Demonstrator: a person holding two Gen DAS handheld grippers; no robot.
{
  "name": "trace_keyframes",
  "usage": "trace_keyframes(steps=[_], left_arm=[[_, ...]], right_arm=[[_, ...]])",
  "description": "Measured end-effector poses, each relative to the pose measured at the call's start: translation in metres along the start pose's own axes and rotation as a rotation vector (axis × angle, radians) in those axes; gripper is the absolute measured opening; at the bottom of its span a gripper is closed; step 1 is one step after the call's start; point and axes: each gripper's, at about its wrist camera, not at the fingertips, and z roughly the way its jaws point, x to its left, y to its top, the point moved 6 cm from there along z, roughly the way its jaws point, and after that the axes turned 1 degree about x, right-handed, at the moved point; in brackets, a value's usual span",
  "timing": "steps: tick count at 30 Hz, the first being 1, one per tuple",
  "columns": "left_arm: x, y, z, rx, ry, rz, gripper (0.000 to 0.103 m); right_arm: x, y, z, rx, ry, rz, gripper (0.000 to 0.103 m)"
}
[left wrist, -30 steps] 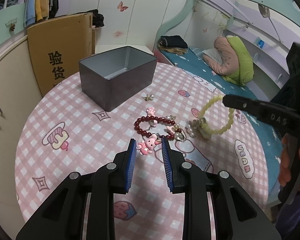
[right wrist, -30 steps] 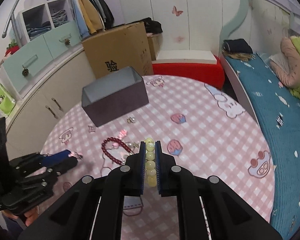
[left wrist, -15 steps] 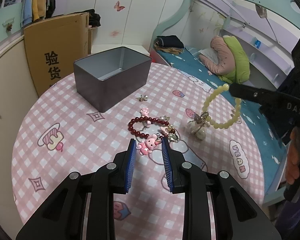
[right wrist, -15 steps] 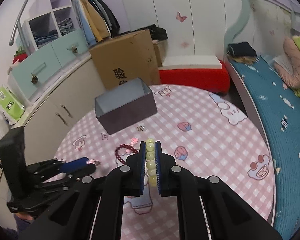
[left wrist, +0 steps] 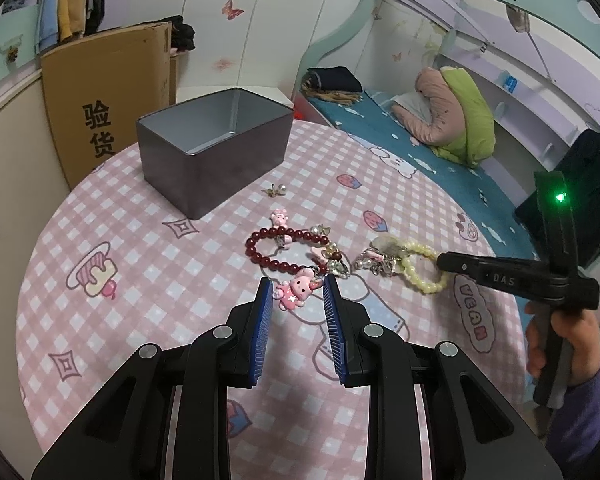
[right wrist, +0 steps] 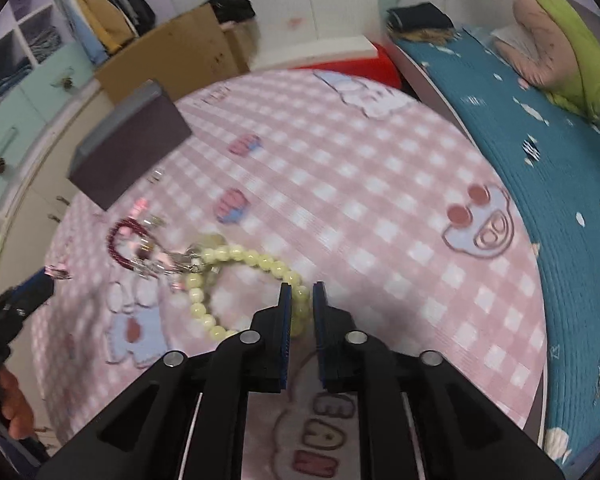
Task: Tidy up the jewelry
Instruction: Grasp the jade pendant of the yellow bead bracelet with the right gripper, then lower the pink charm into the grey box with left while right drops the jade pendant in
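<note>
Jewelry heaped on checked surface (left wrist: pixel 148 280), grey tin (left wrist: pixel 216 152) behind.
Right tongs (right wrist: pixel 300 294) opening around yellow bracelet (right wrist: pixel 236 258); left tongs (left wrist: pixel 296 298) part-open, empty, over pink charm (left wrist: pixel 296 290) beside red bracelet (left wrist: pixel 276 250).

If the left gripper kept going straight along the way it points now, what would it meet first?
Most likely the pink bunny charm, lying just ahead between the tips of the left gripper. Beyond it comes the red bead bracelet, though depth is hard to judge.

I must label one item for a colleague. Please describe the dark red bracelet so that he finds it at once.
On the round pink checked table, look just in front of the grey metal box. The dark red bracelet lies flat there, a ring of glossy wine-coloured beads, unlike the pale yellow bracelet beside it.
</note>
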Motion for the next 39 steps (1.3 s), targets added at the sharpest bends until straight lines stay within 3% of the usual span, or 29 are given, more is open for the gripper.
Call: trace_keyframes(steps=[3, 5, 8, 13, 17, 21, 32, 34, 36, 39], left_arm=[[0.0, 0.001, 0.001, 0.004, 0.003, 0.001, 0.027], [0.0, 0.001, 0.001, 0.004, 0.005, 0.002, 0.027], [-0.001, 0.002, 0.003, 0.008, 0.008, 0.004, 0.027], [-0.001, 0.002, 0.006, 0.014, 0.009, 0.007, 0.027], [0.001, 0.001, 0.005, 0.015, 0.013, 0.006, 0.027], [0.005, 0.001, 0.003, 0.011, 0.017, -0.002, 0.027], [0.002, 0.0, 0.002, 0.008, 0.002, 0.005, 0.027], [0.002, 0.0, 0.002, 0.009, -0.001, 0.003, 0.027], [0.001, 0.0, 0.002, 0.01, -0.005, 0.002, 0.027], [0.001, 0.001, 0.002, 0.01, -0.017, -0.009, 0.027]], right_arm=[[0.0, 0.0, -0.006, -0.031, -0.053, -0.026, 0.029], [0.0, 0.002, -0.009, -0.05, -0.097, -0.041, 0.031], [0.011, 0.005, -0.022, -0.094, -0.079, -0.077, 0.037], [0.042, 0.024, -0.014, -0.105, -0.022, -0.151, 0.037], [0.058, 0.038, 0.011, -0.05, 0.016, -0.183, 0.037], [0.065, 0.034, 0.036, 0.049, 0.005, -0.193, 0.038], [0.068, 0.011, 0.026, 0.067, -0.054, -0.224, 0.044], [0.069, 0.011, 0.026, 0.068, -0.063, -0.237, 0.041], [0.07, 0.013, 0.027, 0.053, -0.083, -0.253, 0.03], [0.064, 0.017, 0.026, 0.034, -0.053, -0.231, 0.029]])
